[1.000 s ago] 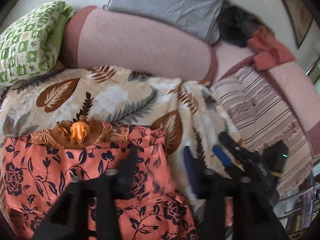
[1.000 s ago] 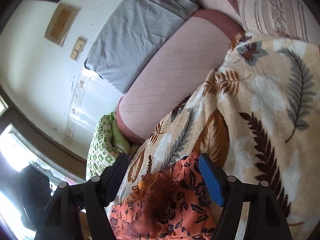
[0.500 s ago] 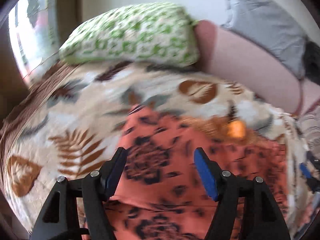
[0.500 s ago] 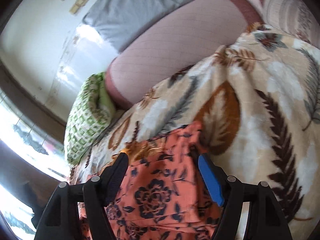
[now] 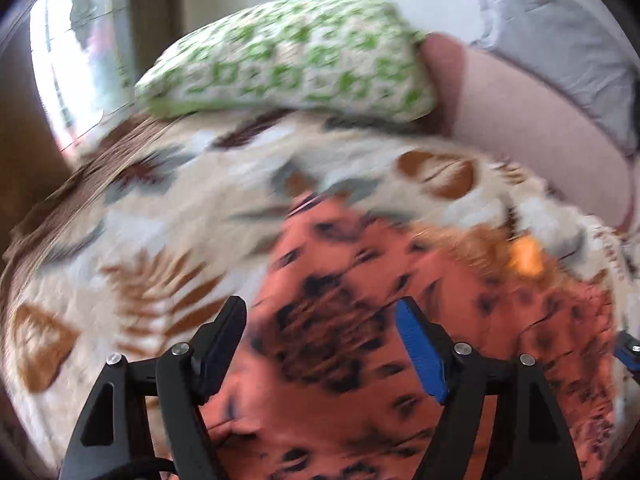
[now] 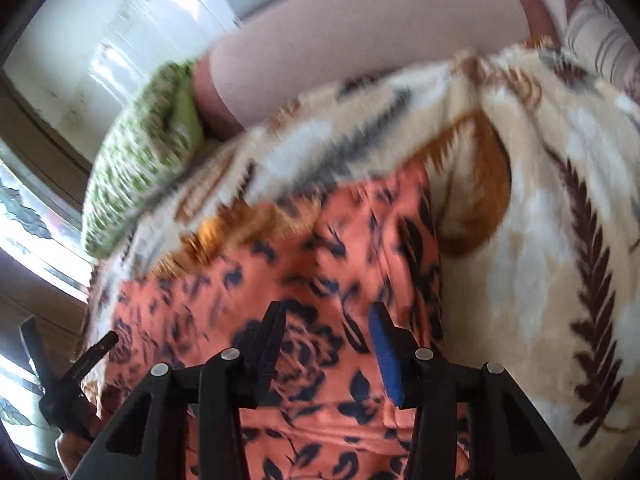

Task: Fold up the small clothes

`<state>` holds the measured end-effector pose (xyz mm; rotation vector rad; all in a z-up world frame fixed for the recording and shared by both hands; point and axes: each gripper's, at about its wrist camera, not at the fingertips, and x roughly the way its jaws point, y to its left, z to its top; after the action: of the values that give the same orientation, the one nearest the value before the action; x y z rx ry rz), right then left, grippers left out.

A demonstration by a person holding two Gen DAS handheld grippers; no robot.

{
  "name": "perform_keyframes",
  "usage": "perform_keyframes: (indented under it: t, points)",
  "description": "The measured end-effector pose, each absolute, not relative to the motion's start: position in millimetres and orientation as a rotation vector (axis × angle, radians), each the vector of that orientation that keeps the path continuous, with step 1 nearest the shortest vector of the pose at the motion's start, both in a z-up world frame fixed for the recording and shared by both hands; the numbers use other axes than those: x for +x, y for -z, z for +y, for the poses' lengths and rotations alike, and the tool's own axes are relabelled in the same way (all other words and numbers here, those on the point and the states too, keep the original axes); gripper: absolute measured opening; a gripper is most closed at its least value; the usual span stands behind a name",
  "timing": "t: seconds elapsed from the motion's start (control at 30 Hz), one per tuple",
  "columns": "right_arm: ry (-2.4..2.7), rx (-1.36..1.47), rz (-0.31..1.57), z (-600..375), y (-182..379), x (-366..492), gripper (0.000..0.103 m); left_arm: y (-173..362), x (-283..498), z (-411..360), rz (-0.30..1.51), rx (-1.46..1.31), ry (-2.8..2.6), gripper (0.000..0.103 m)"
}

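Observation:
An orange garment with dark flowers [image 5: 400, 288] lies flat on a leaf-print blanket [image 5: 160, 240]; its brown-gold collar [image 5: 520, 256] is at the far side. It also shows in the right wrist view [image 6: 320, 280]. My left gripper [image 5: 320, 320] is open and hangs over the garment's left part, nothing between its fingers. My right gripper [image 6: 326, 320] is open over the garment's right part, also empty. The left gripper's body shows at the lower left of the right wrist view [image 6: 72, 384]. Both views are blurred.
A green-and-white pillow [image 5: 288, 60] lies at the blanket's far left. A pink bolster [image 5: 540, 120] runs along the back, with a grey cushion [image 5: 560, 32] behind it. A striped cover [image 6: 600, 40] lies to the right. A window [image 5: 68, 60] is at left.
Both grippers have come lower and closer over the garment. The left one has swung left from the garment's right side. The right gripper's fingers stand narrower than before.

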<state>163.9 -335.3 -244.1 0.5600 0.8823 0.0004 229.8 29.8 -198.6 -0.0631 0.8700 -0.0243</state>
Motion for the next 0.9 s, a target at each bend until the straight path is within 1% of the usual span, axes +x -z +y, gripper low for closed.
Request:
perform_keyframes:
  t: [0.13, 0.23, 0.27, 0.37, 0.47, 0.53, 0.6, 0.67, 0.7, 0.77, 0.9]
  points:
    - [-0.045, 0.596, 0.854, -333, 248, 174, 0.048, 210, 252, -1, 0.897, -0.002, 0.083, 0.078]
    - [0.015, 0.536, 0.946, -323, 266, 190, 0.048, 238, 275, -15, 0.985, 0.07, 0.065, 0.078]
    - [0.037, 0.528, 0.967, -322, 273, 193, 0.048, 241, 278, -16, 0.985, 0.085, 0.065, 0.079]
    - [0.029, 0.567, 0.939, -328, 269, 193, 0.048, 236, 277, -11, 0.972, 0.065, 0.077, 0.079]
    - [0.048, 0.6, 0.853, -340, 255, 185, 0.048, 229, 281, 9, 0.95, -0.03, 0.059, 0.079]
    - [0.079, 0.585, 0.89, -342, 260, 186, 0.05, 221, 280, 22, 0.936, -0.077, 0.04, 0.079]
    - [0.084, 0.566, 0.955, -340, 271, 189, 0.051, 223, 279, 28, 0.948, -0.028, -0.036, 0.079]
    - [0.091, 0.549, 0.932, -337, 265, 185, 0.051, 239, 283, 30, 1.02, 0.046, -0.093, 0.079]
    - [0.08, 0.549, 0.931, -335, 260, 183, 0.051, 242, 282, 34, 1.029, 0.029, -0.079, 0.079]
    - [0.02, 0.565, 0.907, -328, 253, 177, 0.051, 240, 277, 40, 1.028, -0.008, -0.068, 0.079]
    - [-0.127, 0.458, 0.963, -279, 252, 170, 0.05, 236, 261, 38, 0.994, 0.077, -0.09, 0.08]
